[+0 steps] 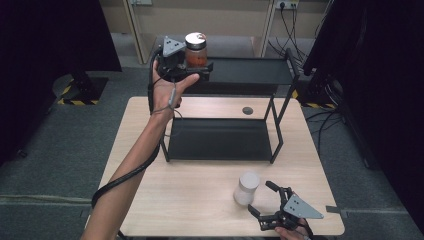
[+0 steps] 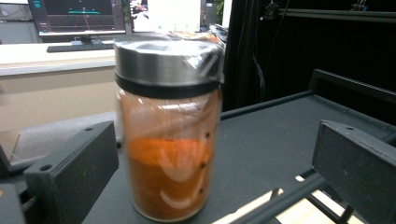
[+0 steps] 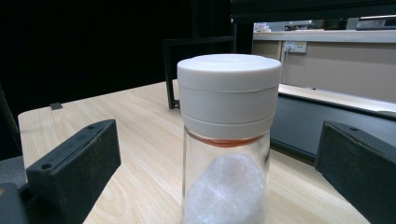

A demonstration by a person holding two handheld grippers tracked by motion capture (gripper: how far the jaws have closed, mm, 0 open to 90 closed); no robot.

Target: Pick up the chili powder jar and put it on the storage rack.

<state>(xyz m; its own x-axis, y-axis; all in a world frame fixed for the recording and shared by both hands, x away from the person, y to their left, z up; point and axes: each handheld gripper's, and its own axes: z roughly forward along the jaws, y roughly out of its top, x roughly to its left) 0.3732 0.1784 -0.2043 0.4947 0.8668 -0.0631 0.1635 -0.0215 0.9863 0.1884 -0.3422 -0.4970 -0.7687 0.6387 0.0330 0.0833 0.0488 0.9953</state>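
A glass jar of orange powder (image 1: 196, 50) (image 2: 170, 154) with a metal lid stands upright at the left end of the black rack's top shelf (image 1: 250, 70) (image 2: 275, 140). My left gripper (image 1: 197, 65) (image 2: 212, 140) is open around it; the left jaw is nearly against the glass and the right jaw stands well clear. On the wooden table (image 1: 200, 200) near the front stands a white-lidded jar of white powder (image 1: 246, 187) (image 3: 229, 140). My right gripper (image 1: 260, 197) (image 3: 217, 135) is open, a jaw on each side of this jar, neither touching it.
The rack's lower shelf (image 1: 215, 140) lies bare in the middle of the table. A small dark disc (image 1: 247, 110) sits in the tabletop behind it. Cables (image 1: 290, 30) and dark stands crowd the floor beyond the table's far edge.
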